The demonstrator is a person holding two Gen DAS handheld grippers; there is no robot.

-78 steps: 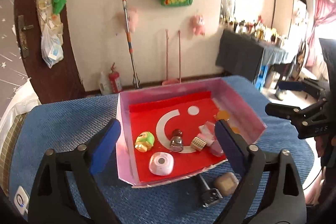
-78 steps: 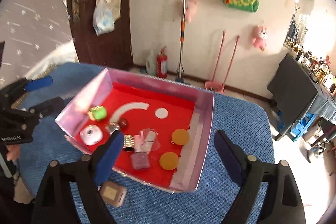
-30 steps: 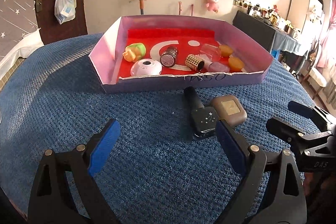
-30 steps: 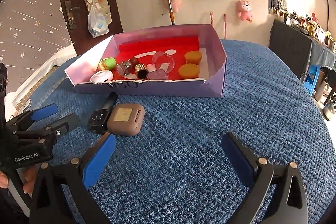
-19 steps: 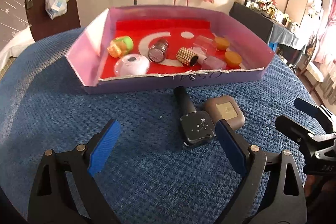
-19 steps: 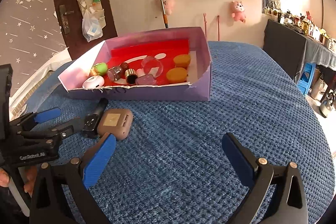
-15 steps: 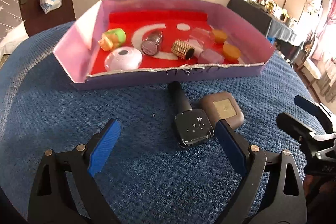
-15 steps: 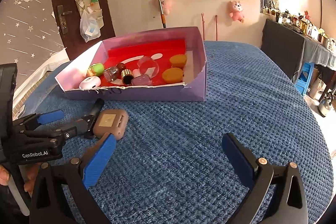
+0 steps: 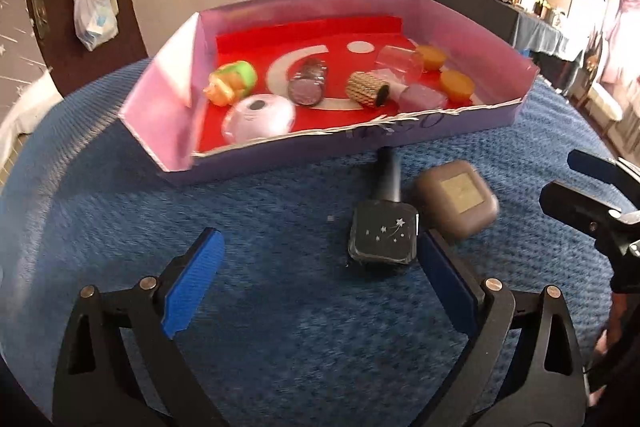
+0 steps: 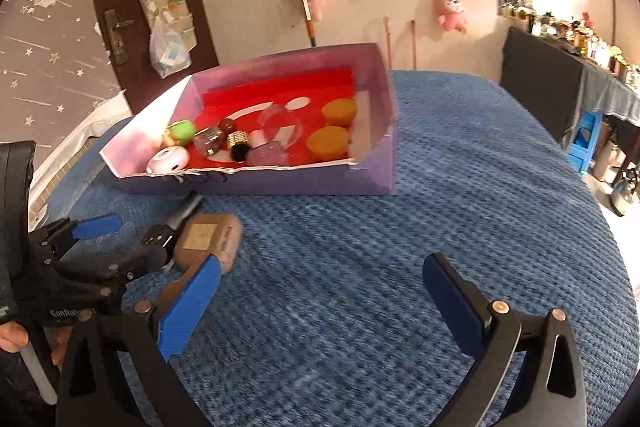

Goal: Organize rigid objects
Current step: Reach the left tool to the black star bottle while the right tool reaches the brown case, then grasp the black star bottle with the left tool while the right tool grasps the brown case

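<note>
A black nail-polish bottle (image 9: 383, 231) with a star print lies on the blue cloth, touching a brown rounded case (image 9: 456, 199). Both lie just in front of the pink box (image 9: 400, 137) with a red floor that holds several small items. My left gripper (image 9: 316, 279) is open, low over the cloth, its right pad beside the bottle. My right gripper (image 10: 316, 303) is open and empty; the case (image 10: 208, 241) lies by its left pad and the box (image 10: 280, 183) lies beyond. The left gripper (image 10: 100, 247) shows at the bottle (image 10: 160, 239) in the right wrist view.
The box holds a green toy (image 9: 232, 85), a white round case (image 9: 258, 119), a gold ribbed cap (image 9: 366, 89), two orange lids (image 9: 456, 83) and a clear cup (image 9: 400, 61). The right gripper's tips (image 9: 592, 187) show at the right edge. A dark cabinet (image 10: 540, 83) stands beyond the table.
My left gripper has moved forward and down toward the black bottle. My right gripper has moved left and closer to the brown case. Both stay open.
</note>
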